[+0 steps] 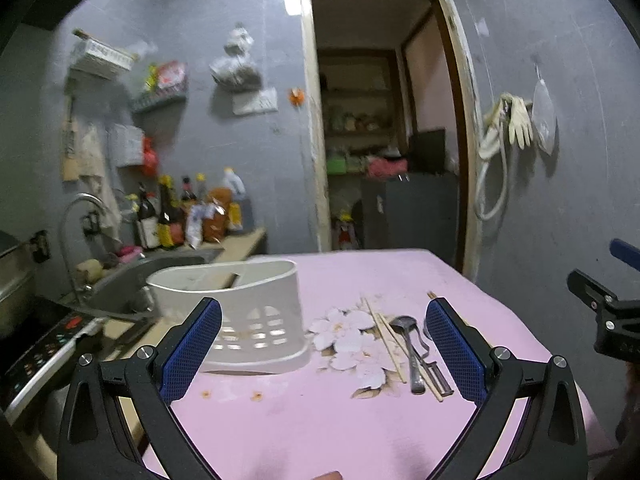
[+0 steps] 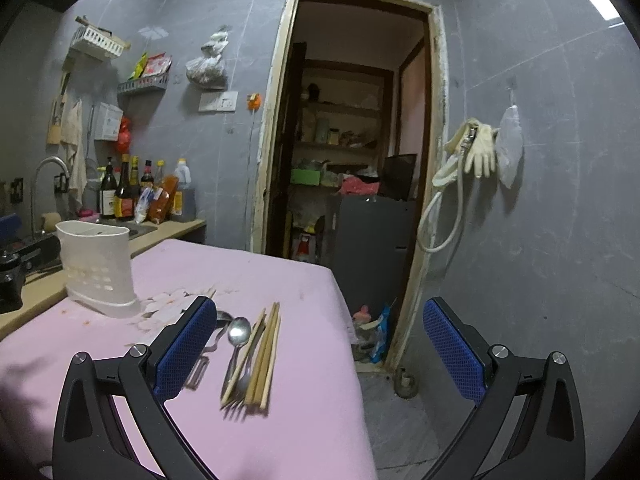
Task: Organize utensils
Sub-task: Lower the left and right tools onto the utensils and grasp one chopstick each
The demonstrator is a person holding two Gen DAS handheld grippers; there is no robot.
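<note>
Utensils (image 2: 250, 360) lie beside the white caddy (image 2: 98, 268); both tools (image 1: 322, 344) (image 2: 318, 344) gape wide, empty.

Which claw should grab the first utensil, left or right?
Right, probably. The right claw is open with the spoon and chopsticks lying between its fingers. The left claw frames mostly bare cloth, nearer the white caddy.

Both wrist views face the table (image 1: 280, 420) and doorway (image 2: 352, 120).
</note>
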